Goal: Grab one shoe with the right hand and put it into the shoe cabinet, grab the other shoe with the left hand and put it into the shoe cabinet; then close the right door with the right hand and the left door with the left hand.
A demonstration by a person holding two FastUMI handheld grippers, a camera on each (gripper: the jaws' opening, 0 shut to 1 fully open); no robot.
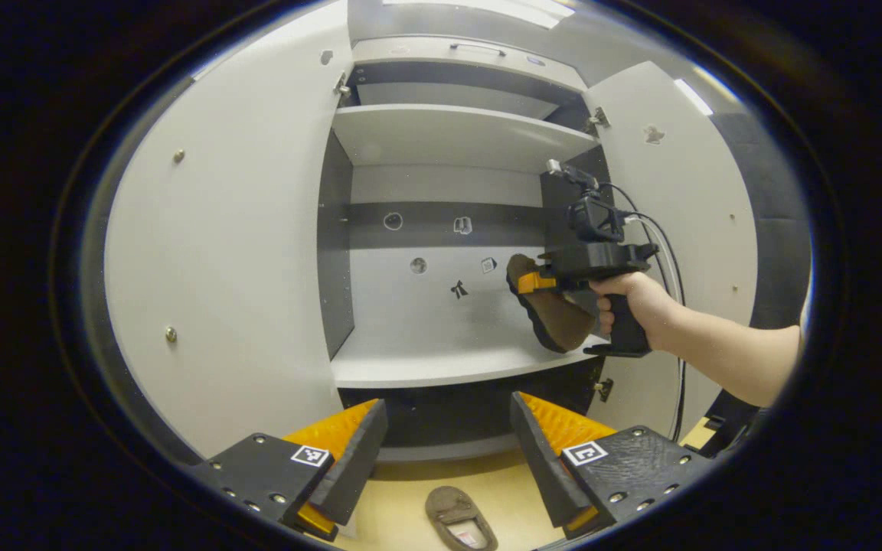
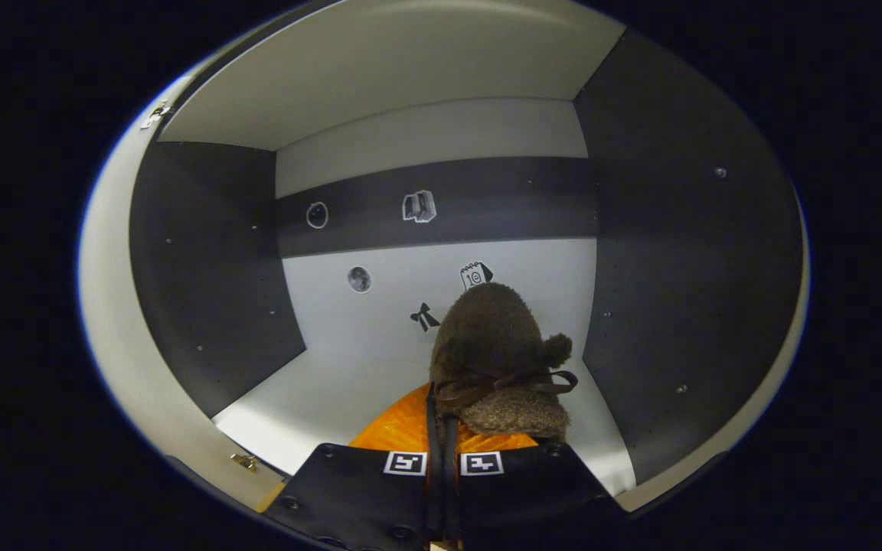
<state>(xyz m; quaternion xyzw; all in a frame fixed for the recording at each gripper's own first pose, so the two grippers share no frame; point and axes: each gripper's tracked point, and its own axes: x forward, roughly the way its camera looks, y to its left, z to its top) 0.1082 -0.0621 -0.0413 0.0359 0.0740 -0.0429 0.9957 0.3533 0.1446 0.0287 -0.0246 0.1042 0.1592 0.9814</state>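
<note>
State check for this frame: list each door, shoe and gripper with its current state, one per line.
Left door: open.
Right door: open.
Held shoe: gripped by its rear edge, toe pointing into the cabinet, over the lower shelf.
Second shoe: lying on the floor, untouched.
Right gripper: shut on the held shoe.
Left gripper: open, empty, above the second shoe.

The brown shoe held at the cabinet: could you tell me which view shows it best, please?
The right gripper view: the brown shoe sits close and central, its fuzzy upper and bow clear, pinched in the right gripper. The left gripper view shows it farther off, sole side, tilted over the shelf.
</note>
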